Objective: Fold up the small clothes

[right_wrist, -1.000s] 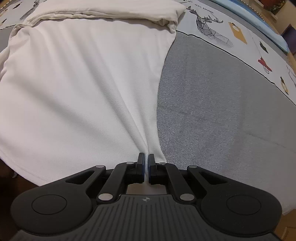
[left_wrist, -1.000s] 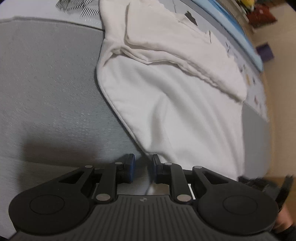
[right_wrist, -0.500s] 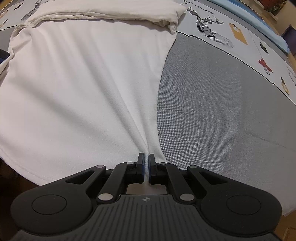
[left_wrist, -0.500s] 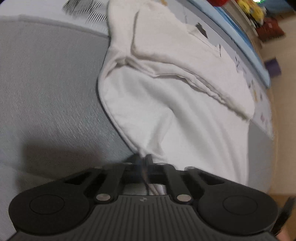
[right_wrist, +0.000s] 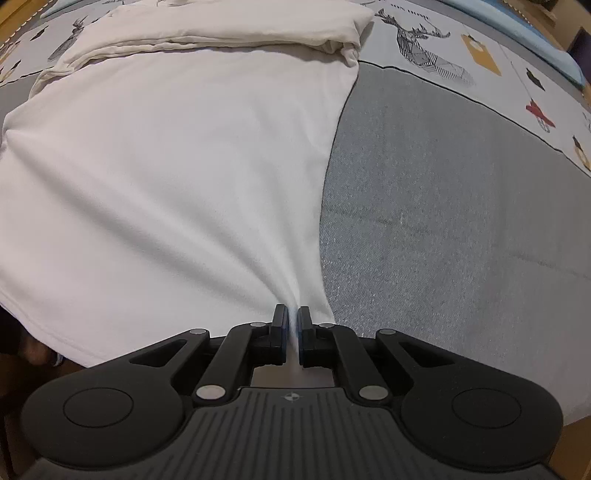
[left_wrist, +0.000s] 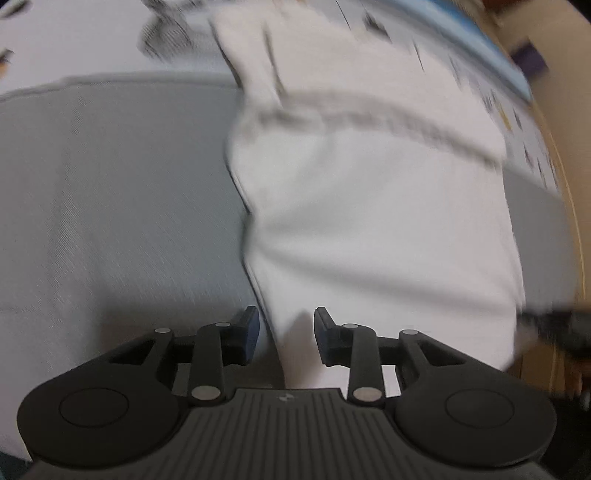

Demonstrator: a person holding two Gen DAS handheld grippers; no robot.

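A white garment (right_wrist: pixel 177 177) lies spread on a grey bed cover, its far part folded over into a thick band (right_wrist: pixel 221 33). My right gripper (right_wrist: pixel 292 321) is shut on the garment's near right hem corner, and the cloth puckers toward the pads. In the blurred left wrist view the same garment (left_wrist: pixel 369 221) fills the middle. My left gripper (left_wrist: pixel 285 325) is open, its fingers apart on either side of the garment's near left hem edge.
The grey cover (right_wrist: pixel 461 221) extends to the right, bordered by a white sheet printed with deer and small figures (right_wrist: pixel 424 48). A blue strip (right_wrist: pixel 517 26) runs along the far edge. Grey cover (left_wrist: pixel 110 203) lies left of the garment.
My left gripper closed on the hem half a second ago and has now opened again while the view swings and blurs. My right gripper stays shut on its corner.
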